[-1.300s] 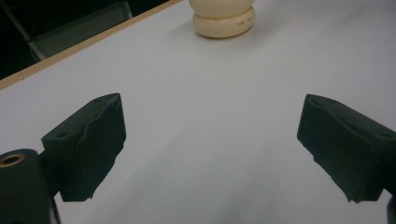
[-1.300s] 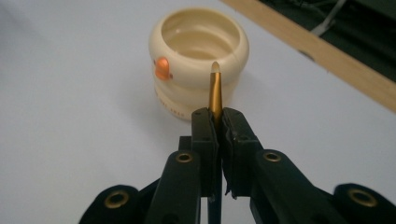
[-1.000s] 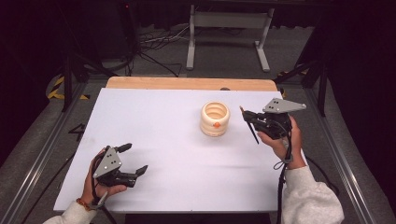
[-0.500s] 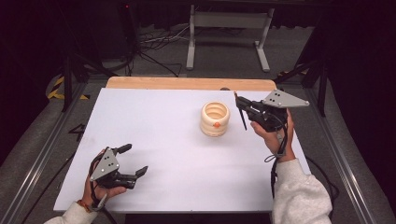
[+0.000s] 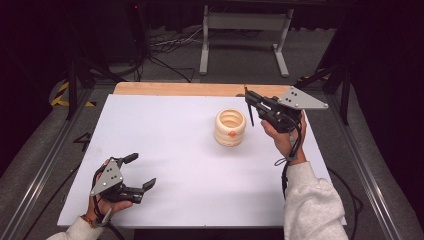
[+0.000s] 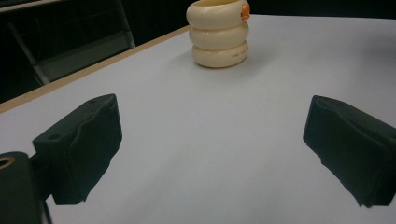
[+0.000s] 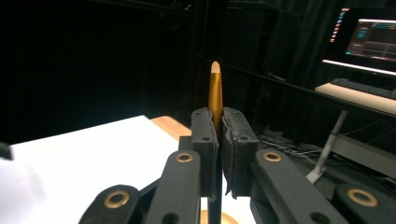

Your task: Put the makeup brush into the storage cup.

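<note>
A cream holder (image 5: 230, 127) shaped like three stacked rounded rings stands upright on the tabletop (image 5: 175, 145), right of centre toward the far edge. It looks smooth and matte, with a small orange dot near its rim and a line of tiny dark print on its lowest ring, too small to read. The tabletop is a flat white sheet with a pale wooden strip along the far edge, set on a metal frame. Beyond it the room is dark, with cables (image 5: 165, 45) on a grey floor and the legs of a metal stand (image 5: 240, 40). A lit monitor (image 7: 366, 39) glows in the right gripper view, its text unreadable. The right gripper (image 5: 248, 101), held above the tabletop just right of the holder, has its jaws pressed on a slim gold pen (image 7: 215, 91) with a pale tip. The left gripper (image 5: 140, 172) rests near the front left corner, jaws spread wide with nothing between them.
</note>
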